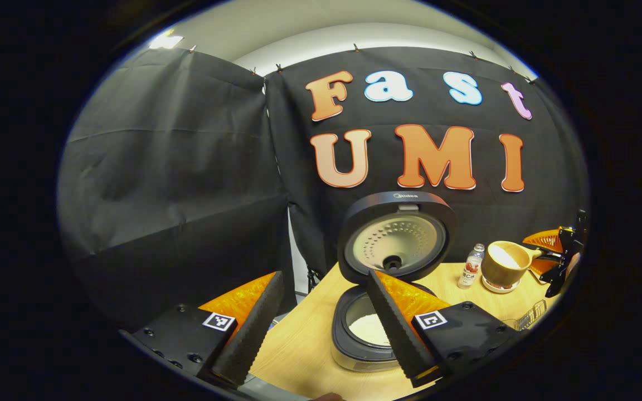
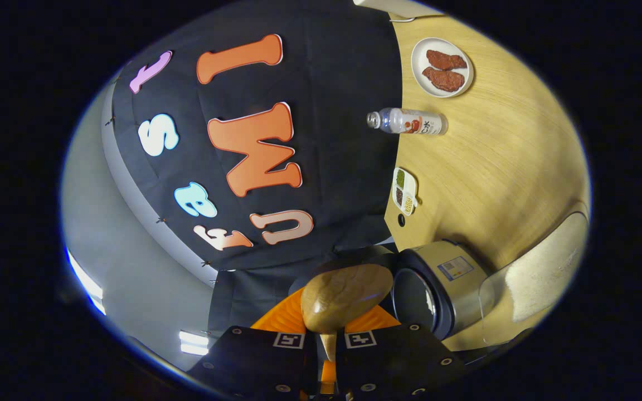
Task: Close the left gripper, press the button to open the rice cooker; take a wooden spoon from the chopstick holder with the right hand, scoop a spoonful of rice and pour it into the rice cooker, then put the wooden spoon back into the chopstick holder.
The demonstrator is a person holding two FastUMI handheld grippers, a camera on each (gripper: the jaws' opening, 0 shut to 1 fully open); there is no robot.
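The rice cooker stands open on the wooden table, its lid upright and pale rice lying in its pot. My left gripper is open and holds nothing, its fingers reaching either side of the cooker's left edge. Farther right, my right gripper holds the wooden spoon by its handle, the pale hollow facing up and to the left. In the right gripper view the right gripper is shut on the wooden spoon, whose rounded back faces the camera. The rice cooker lies just beyond it.
A small bottle stands right of the cooker, by a white plate of brown food. A little divided dish sits at the table's back edge. A clear container holding something beige is near the cooker.
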